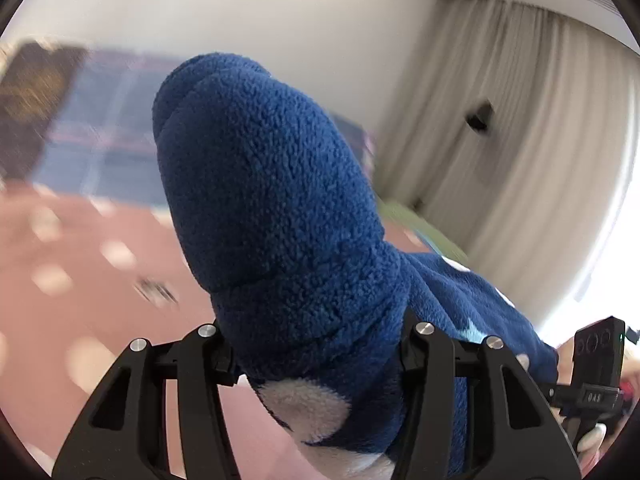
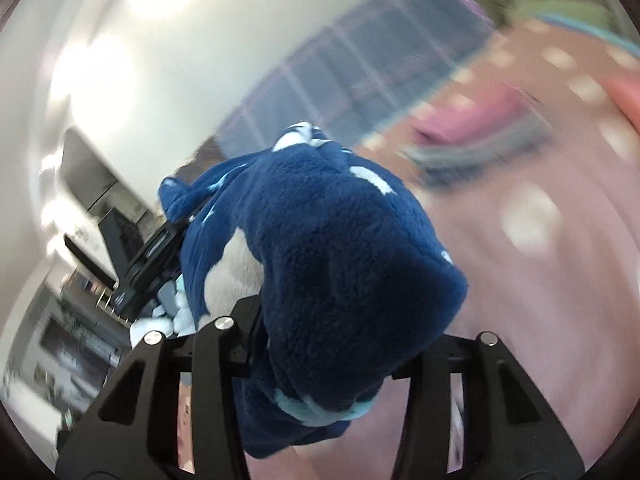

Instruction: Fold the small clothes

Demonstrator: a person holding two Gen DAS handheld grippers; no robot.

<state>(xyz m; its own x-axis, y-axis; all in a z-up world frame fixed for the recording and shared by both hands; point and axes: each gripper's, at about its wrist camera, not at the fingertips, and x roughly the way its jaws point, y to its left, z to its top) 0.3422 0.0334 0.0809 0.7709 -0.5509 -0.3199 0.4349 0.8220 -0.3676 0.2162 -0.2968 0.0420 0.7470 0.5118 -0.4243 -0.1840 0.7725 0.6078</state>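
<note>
Both tongs, left tongs (image 1: 316,354) and right tongs (image 2: 320,360), clamped on blue fleece garment (image 1: 272,184), fingertips buried; pink spotted bedspread (image 2: 540,260) blurred.

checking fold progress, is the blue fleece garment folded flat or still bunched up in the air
Bunched and held up: the blue fleece garment hangs in both the left gripper and right gripper.

Fleece garment (image 1: 276,208) hides both grippers' fingertips – pink spotted bedspread (image 2: 560,280) blurred, perhaps by motion

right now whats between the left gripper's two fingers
A bunched fold of the navy fleece garment fills the gap in the left gripper, shown in the left wrist view.
</note>
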